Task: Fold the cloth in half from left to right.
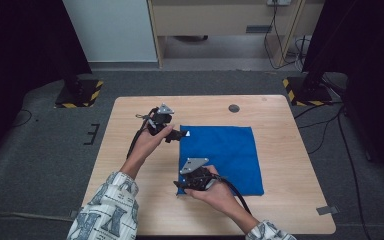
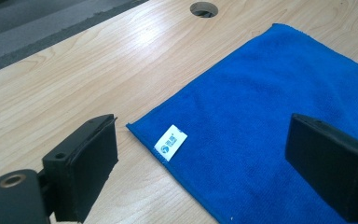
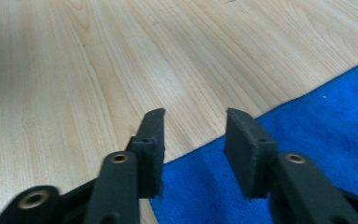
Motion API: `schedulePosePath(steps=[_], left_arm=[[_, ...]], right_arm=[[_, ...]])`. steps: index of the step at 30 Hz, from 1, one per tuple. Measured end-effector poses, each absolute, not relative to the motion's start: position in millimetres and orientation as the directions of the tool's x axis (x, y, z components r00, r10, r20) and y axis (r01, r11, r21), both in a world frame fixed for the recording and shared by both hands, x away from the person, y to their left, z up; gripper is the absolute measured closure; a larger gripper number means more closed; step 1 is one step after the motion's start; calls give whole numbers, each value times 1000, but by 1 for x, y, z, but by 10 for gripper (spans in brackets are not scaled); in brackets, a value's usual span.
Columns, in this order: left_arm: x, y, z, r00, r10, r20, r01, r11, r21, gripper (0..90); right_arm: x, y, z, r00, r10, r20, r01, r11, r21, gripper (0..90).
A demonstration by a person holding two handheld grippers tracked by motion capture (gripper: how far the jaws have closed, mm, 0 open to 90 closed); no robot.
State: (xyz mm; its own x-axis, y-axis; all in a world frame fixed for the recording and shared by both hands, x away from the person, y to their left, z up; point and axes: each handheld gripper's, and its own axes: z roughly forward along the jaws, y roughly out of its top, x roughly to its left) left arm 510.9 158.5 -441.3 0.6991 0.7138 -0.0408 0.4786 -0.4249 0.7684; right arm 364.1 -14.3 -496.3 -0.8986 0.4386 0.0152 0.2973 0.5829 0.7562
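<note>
The right gripper [image 1: 180, 186] sits at the near left corner of the blue cloth [image 1: 230, 155] lying flat on the worktop [image 1: 290, 200], jaws apart over its edge, unclamped. Farther off, the left gripper [image 1: 182, 134] gapes wide around the far left corner.

Cloth [image 1: 225, 155]: flat on the table [image 1: 130, 125], right of centre.
Left gripper [image 1: 182, 134]: at the cloth's far left corner.
Right gripper [image 1: 179, 186]: at its near left corner.
</note>
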Motion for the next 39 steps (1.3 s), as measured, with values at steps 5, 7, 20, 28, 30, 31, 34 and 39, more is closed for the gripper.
schedulePosePath(steps=[5, 7, 20, 28, 30, 31, 34, 39], left_arm=[[511, 159, -441, 699, 714, -40, 479, -427, 767, 88], [511, 159, -442, 703, 710, -43, 477, -427, 768, 88], [516, 155, -448, 699, 713, -53, 491, -426, 759, 88], [530, 154, -456, 681, 729, -73, 518, -408, 752, 91], [532, 154, -458, 681, 728, -73, 523, -415, 745, 91], [532, 154, -458, 680, 730, -73, 523, -412, 746, 92], [534, 155, -460, 677, 731, -86, 529, -402, 747, 93], [538, 157, -465, 670, 735, -99, 550, -403, 732, 110]], right_arm=[[360, -11, -498, -902, 432, 0, 282, 590, 757, 722], [358, -11, -500, -900, 437, -7, 282, 593, 754, 732], [351, -7, -520, -896, 445, -4, 313, 636, 706, 397], [349, -8, -527, -884, 467, -6, 332, 637, 696, 469], [350, -9, -527, -881, 473, 0, 340, 632, 697, 527], [351, -10, -527, -877, 481, 0, 344, 628, 698, 565], [354, -12, -526, -866, 501, 0, 359, 621, 697, 705], [359, -15, -526, -849, 529, 13, 386, 602, 699, 848]])
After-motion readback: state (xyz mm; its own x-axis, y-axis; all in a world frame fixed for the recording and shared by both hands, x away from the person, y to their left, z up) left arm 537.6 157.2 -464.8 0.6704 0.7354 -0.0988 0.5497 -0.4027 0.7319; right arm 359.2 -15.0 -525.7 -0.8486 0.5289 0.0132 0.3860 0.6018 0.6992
